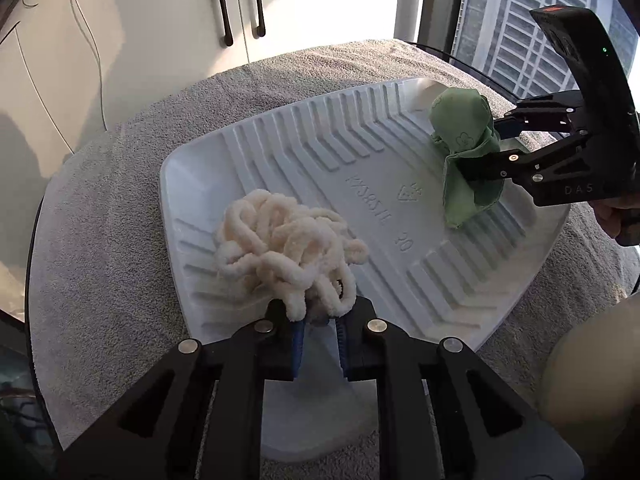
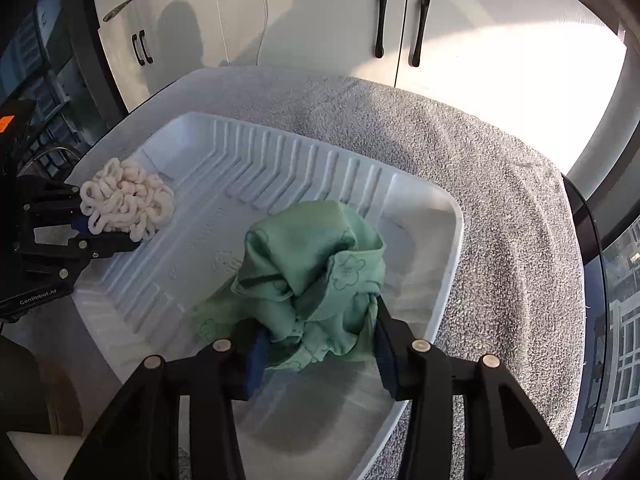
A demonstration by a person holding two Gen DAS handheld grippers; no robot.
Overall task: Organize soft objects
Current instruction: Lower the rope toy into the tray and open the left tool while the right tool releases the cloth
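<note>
Left gripper (image 1: 319,322) jaws closed on the near strands of the cream chenille bundle (image 1: 282,250) — the rest bulges out ahead of the jaws, over the near-left part of the white ribbed tray (image 1: 360,168). Right gripper (image 2: 320,350) jaws clamped on the crumpled green cloth (image 2: 312,276), which bunches up ahead of the jaws with a corner drooping to the tray. Tray sits on a grey towel (image 2: 460,168) covering the table. White cabinet doors (image 2: 400,20) beyond both jaws.
</note>
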